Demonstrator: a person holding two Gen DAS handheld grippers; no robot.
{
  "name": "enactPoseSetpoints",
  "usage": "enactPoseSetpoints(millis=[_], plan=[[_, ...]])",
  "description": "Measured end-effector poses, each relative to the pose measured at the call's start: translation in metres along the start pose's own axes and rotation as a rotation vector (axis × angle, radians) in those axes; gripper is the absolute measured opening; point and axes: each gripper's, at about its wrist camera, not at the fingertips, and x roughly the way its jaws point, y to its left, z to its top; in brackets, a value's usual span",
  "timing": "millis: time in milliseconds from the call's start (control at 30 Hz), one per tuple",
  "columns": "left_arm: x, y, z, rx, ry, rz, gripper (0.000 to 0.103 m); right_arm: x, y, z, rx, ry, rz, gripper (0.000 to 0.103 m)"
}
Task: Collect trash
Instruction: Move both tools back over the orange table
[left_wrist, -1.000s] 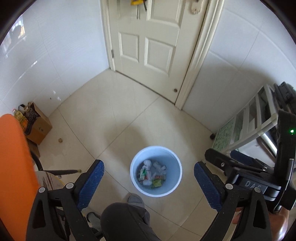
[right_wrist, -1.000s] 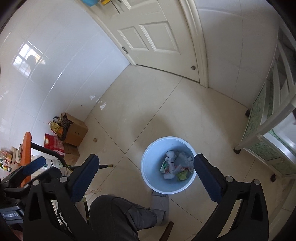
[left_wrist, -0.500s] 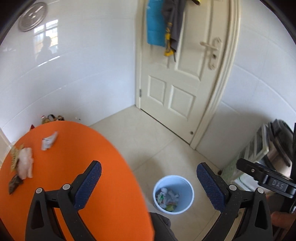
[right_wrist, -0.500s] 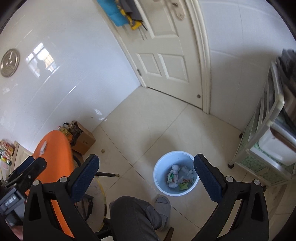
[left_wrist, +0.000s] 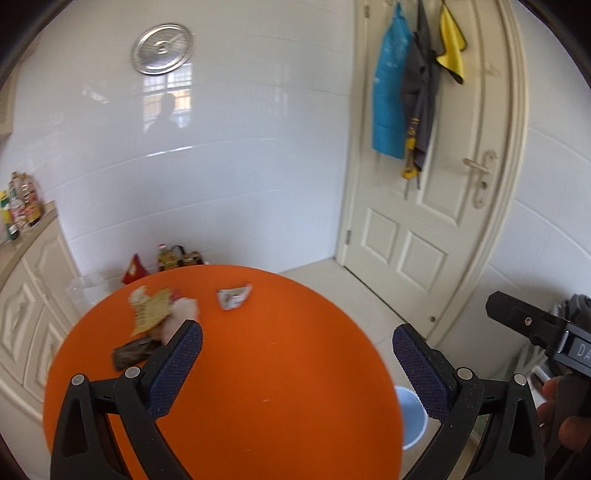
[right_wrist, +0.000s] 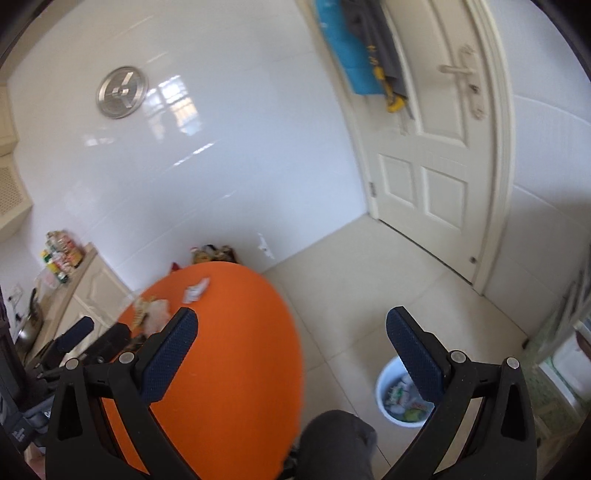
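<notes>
A round orange table (left_wrist: 258, 369) carries several pieces of trash: a crumpled white wrapper (left_wrist: 233, 296), a yellow wrapper (left_wrist: 149, 312), a pale crumpled tissue (left_wrist: 181, 314) and a dark wrapper (left_wrist: 133, 352). My left gripper (left_wrist: 297, 349) is open and empty above the table's near part. My right gripper (right_wrist: 291, 334) is open and empty, over the table's right edge (right_wrist: 236, 369). A blue bin (right_wrist: 400, 397) with trash in it stands on the floor to the right; its rim shows in the left wrist view (left_wrist: 412, 417).
A white panelled door (left_wrist: 436, 206) with hanging cloths is at the back right. A cream cabinet (left_wrist: 26, 295) with bottles stands on the left. Boxes and bags (left_wrist: 173, 258) lie on the floor behind the table. My knee (right_wrist: 332, 443) is beside the bin.
Both grippers have risen and tilted up from the bin on the floor to the orange table. The trash on the table has come into view. Both stayed open.
</notes>
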Motion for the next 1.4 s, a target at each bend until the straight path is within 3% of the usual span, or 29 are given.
enactPoseSetpoints(millis=[367,667,867,1100,1400], plan=[[-0.098,0.052,-0.052,-0.172,-0.052,0.217,0.102,0.018,0.105,-0.004,-0.213,0.018,0.189,0.103],[-0.109,0.063,-0.054,-0.262,-0.034,0.315,0.102,0.044,0.149,-0.009,-0.308,0.064,0.276,0.103],[-0.08,0.068,-0.036,-0.282,0.008,0.323,0.102,0.072,0.171,-0.013,-0.344,0.101,0.294,0.103],[-0.032,0.099,-0.014,-0.262,0.063,0.319,0.102,0.12,0.185,-0.019,-0.363,0.164,0.262,0.103],[0.09,0.144,0.004,-0.234,0.199,0.299,0.102,0.2,0.195,-0.037,-0.366,0.286,0.22,0.103]])
